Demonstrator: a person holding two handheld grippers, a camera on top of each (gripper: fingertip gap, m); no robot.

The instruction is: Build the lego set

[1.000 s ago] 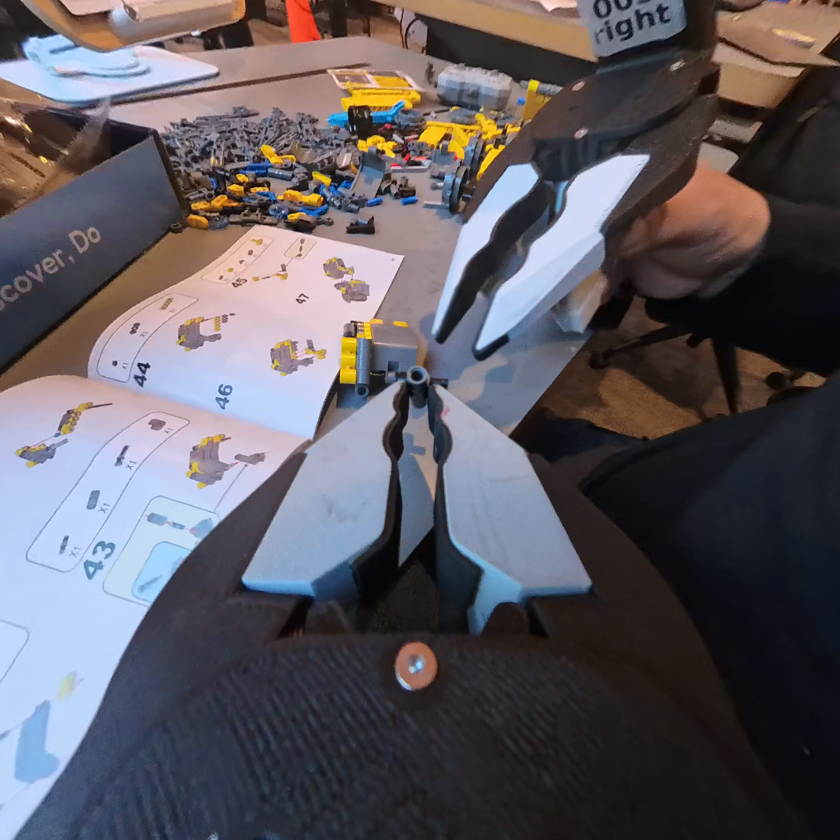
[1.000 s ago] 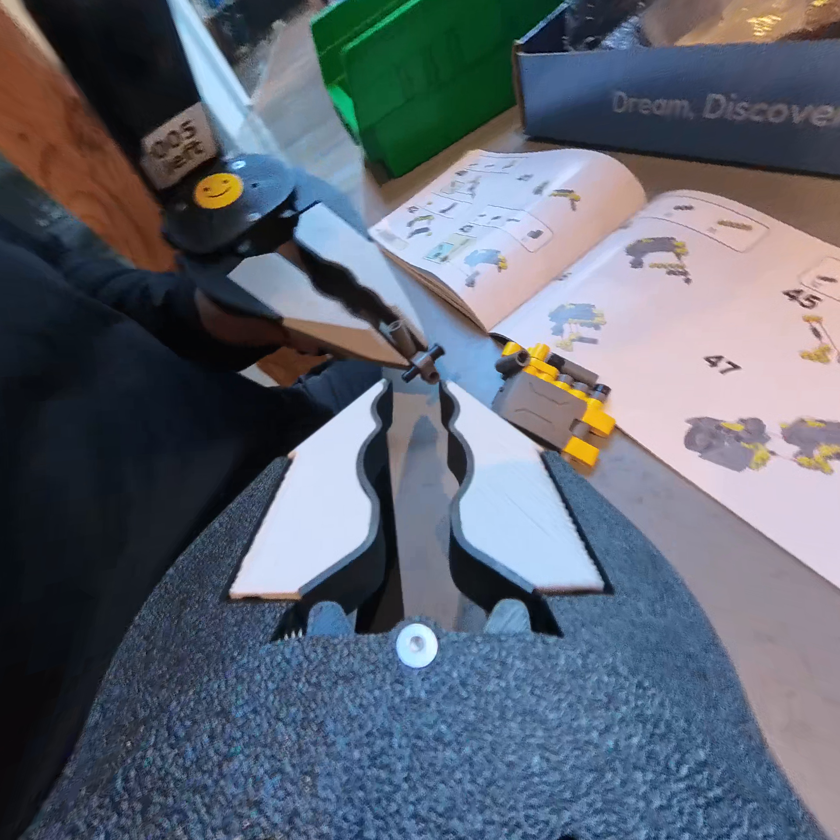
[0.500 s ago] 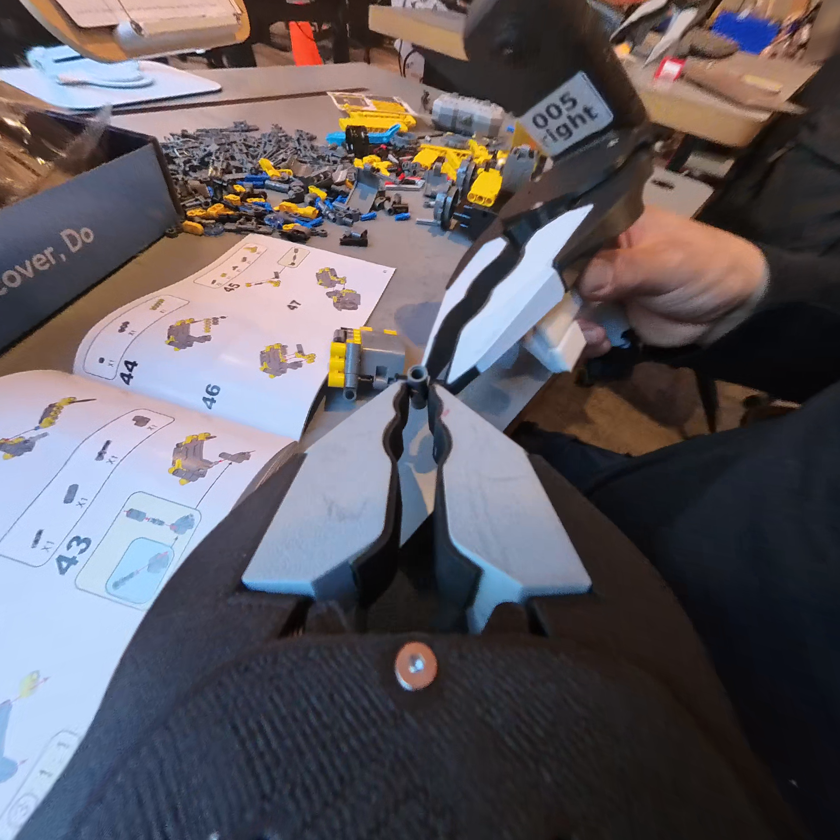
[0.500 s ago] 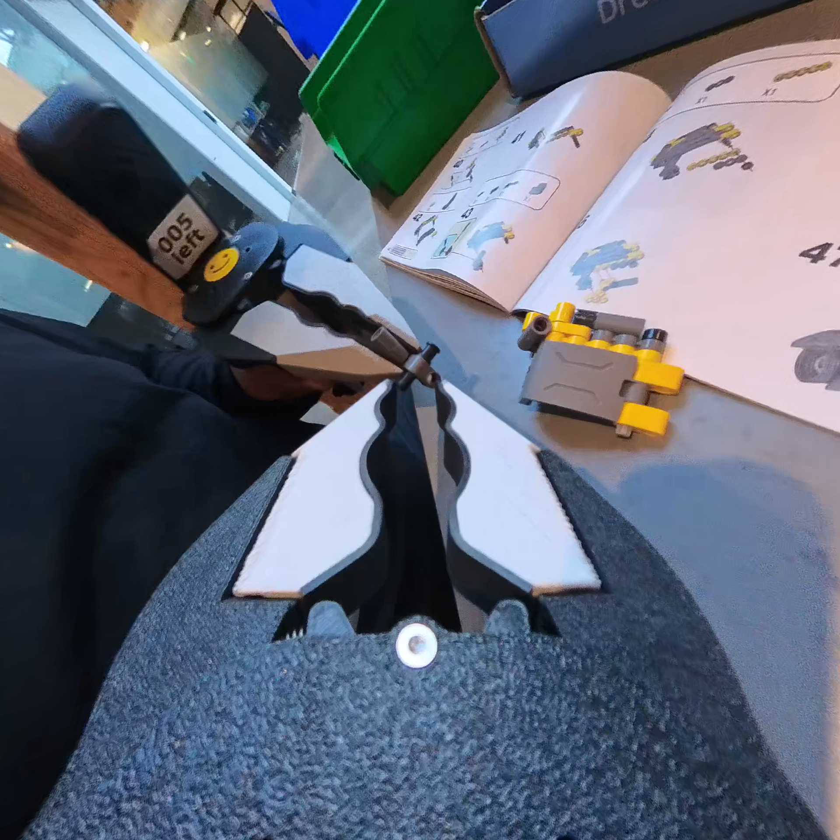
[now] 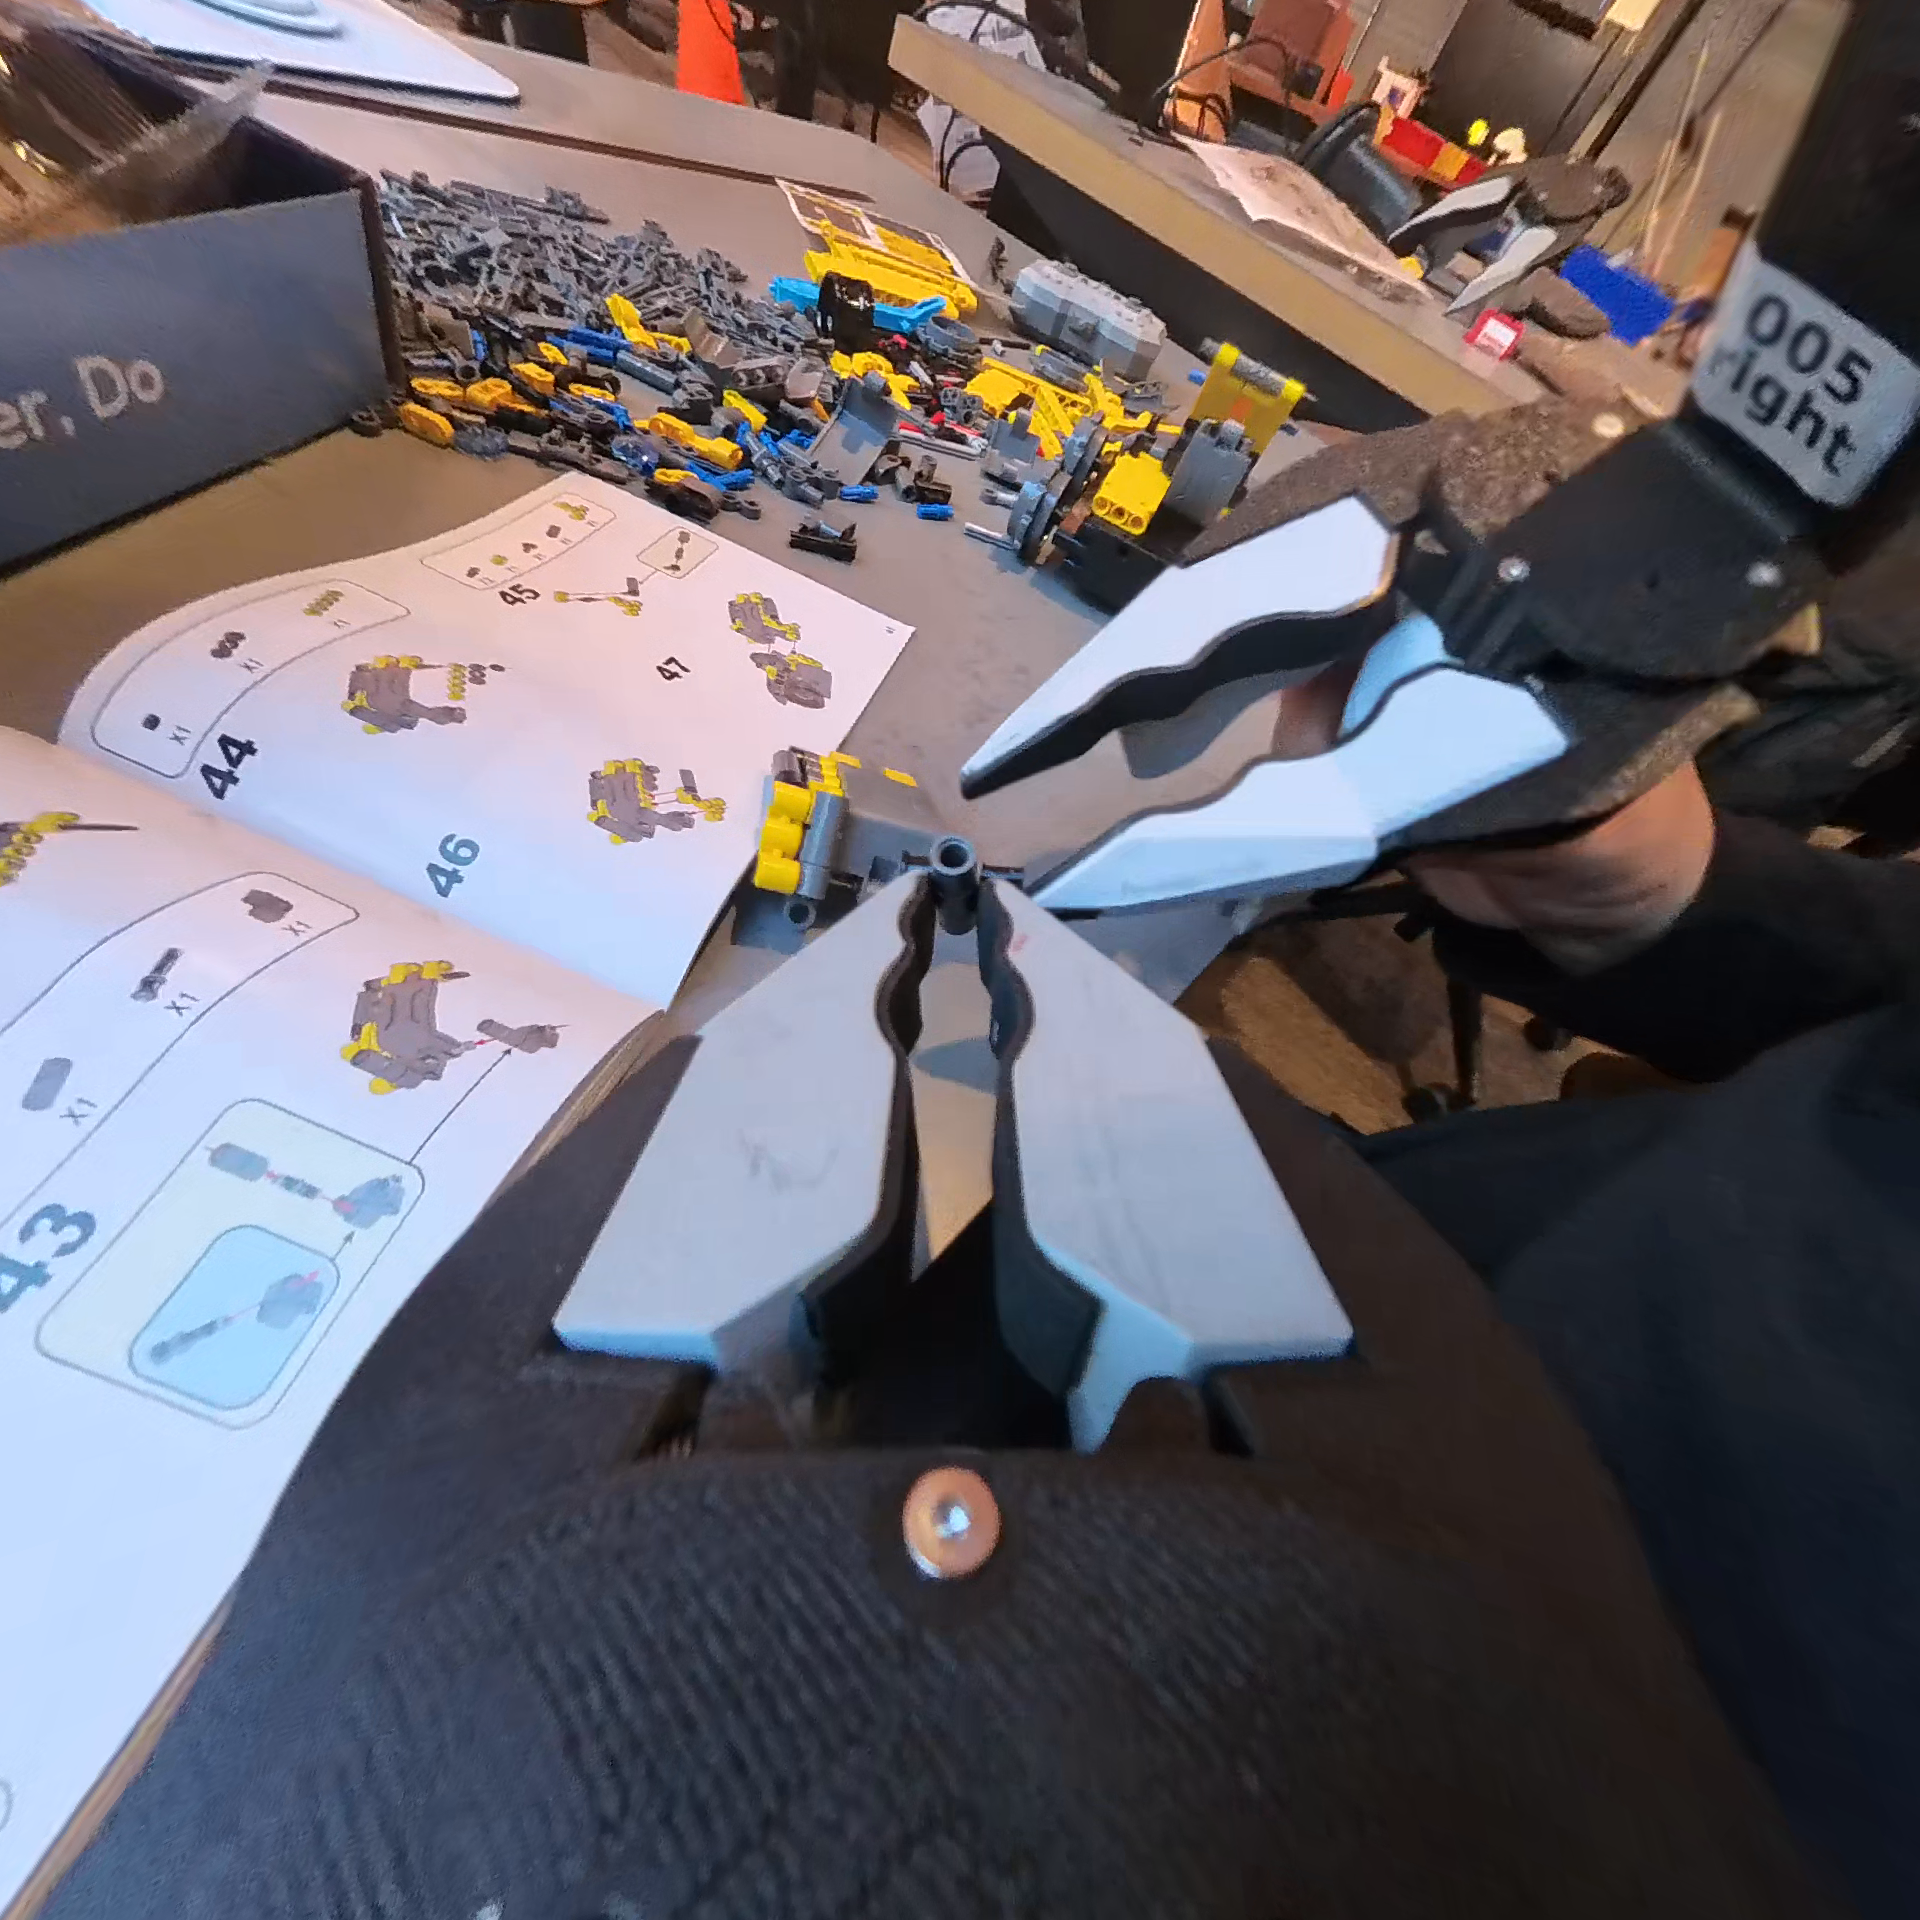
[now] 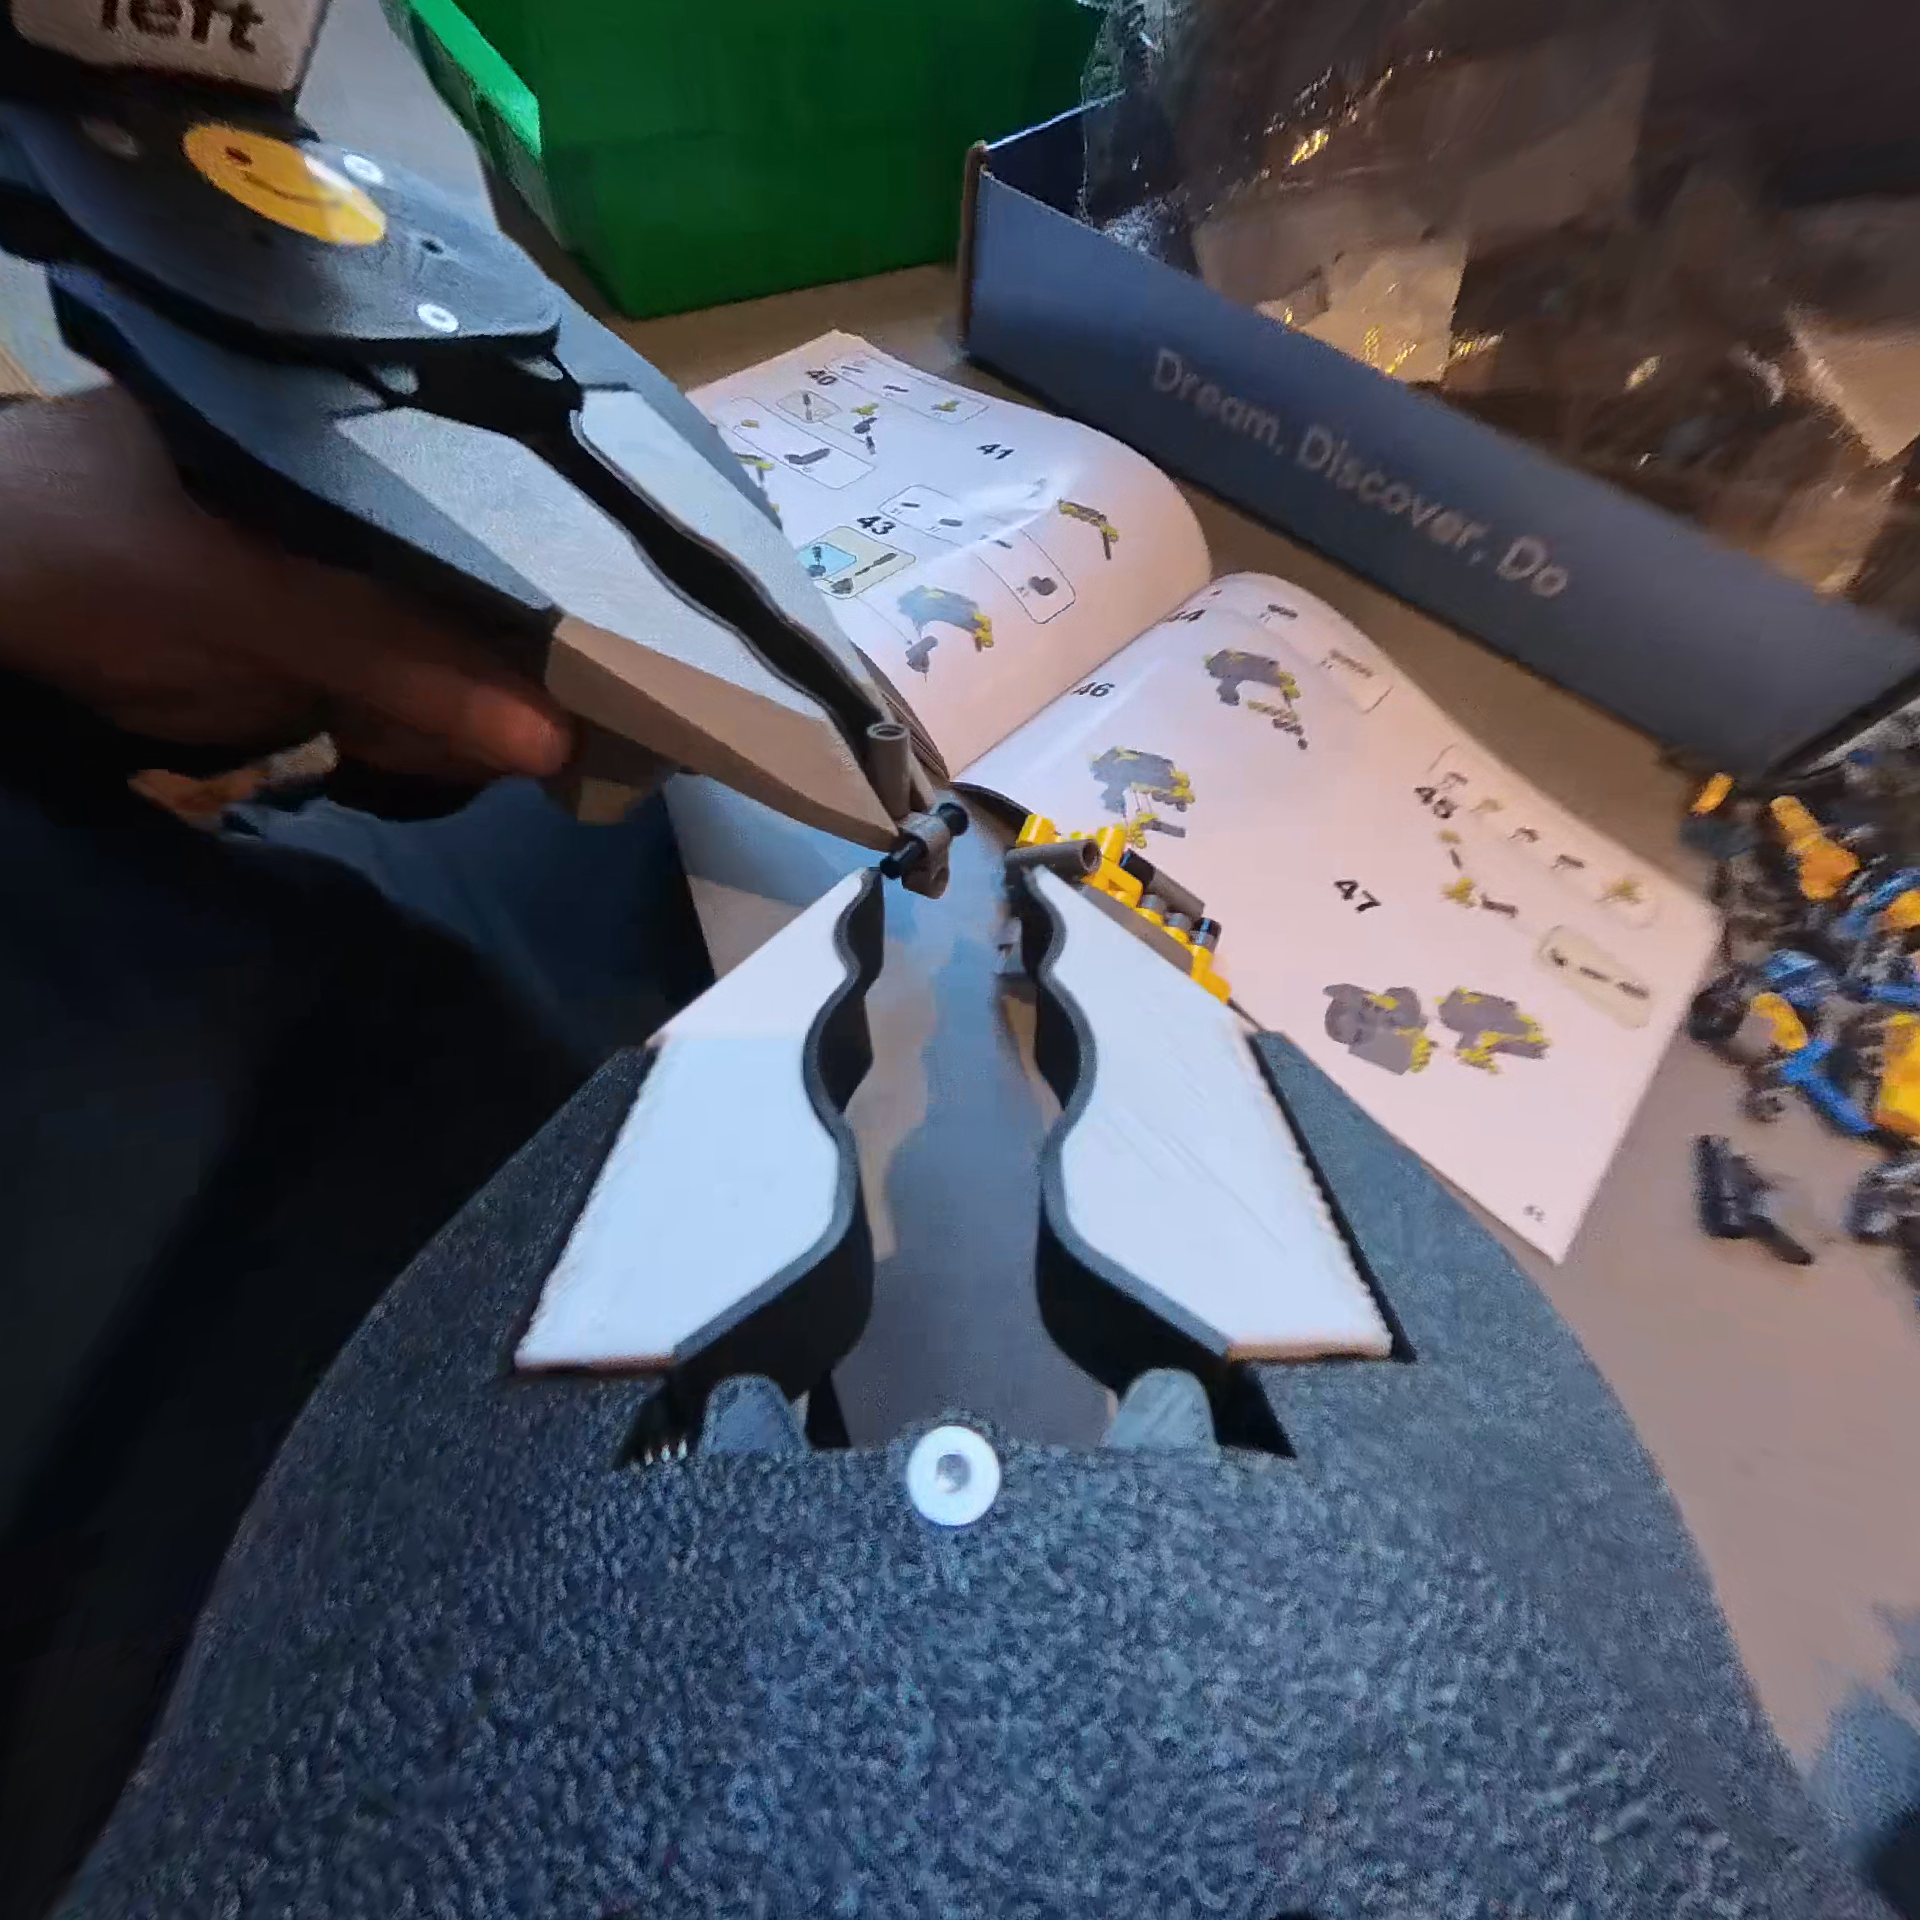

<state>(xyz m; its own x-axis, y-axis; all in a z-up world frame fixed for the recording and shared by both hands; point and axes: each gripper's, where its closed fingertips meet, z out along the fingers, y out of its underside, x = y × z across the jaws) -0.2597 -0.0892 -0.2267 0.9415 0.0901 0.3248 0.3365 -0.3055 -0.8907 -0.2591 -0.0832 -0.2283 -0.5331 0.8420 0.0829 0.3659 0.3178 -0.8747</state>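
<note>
Left claw (image 5: pixel 951 902): pressed together on a small grey connector piece (image 5: pixel 953 871); the piece stands out past the tips, one tube end up, and a black pin runs crosswise through its lower end in the right wrist view (image 6: pixel 928 831).
Left claw, right wrist view (image 6: pixel 902 821): comes in from the upper left, a hand (image 6: pixel 260 634) under its body.
Right claw (image 6: pixel 943 914): spread, nothing between the fingers; its tips sit just beside the connector piece without touching it.
Right claw, left wrist view (image 5: pixel 1003 831): enters from the right, gripped by a hand (image 5: pixel 1558 883); the lower finger tip lies close to the held piece.
Sub-assembly (image 5: pixel 821 831): grey and yellow brick build, lying on the worktop (image 5: pixel 997 644) at the edge of the open booklet, just beyond both claws.
Instruction booklet (image 5: pixel 436 790): open flat, step diagrams face up.
Loose parts (image 5: pixel 727 395): grey, yellow and blue pieces heaped on the far part of the worktop.
Box (image 6: pixel 1455 520): dark blue, behind the booklet, crumpled clear bags inside.
Green bin (image 6: pixel 769 135): beyond the booklet, right wrist view.
</note>
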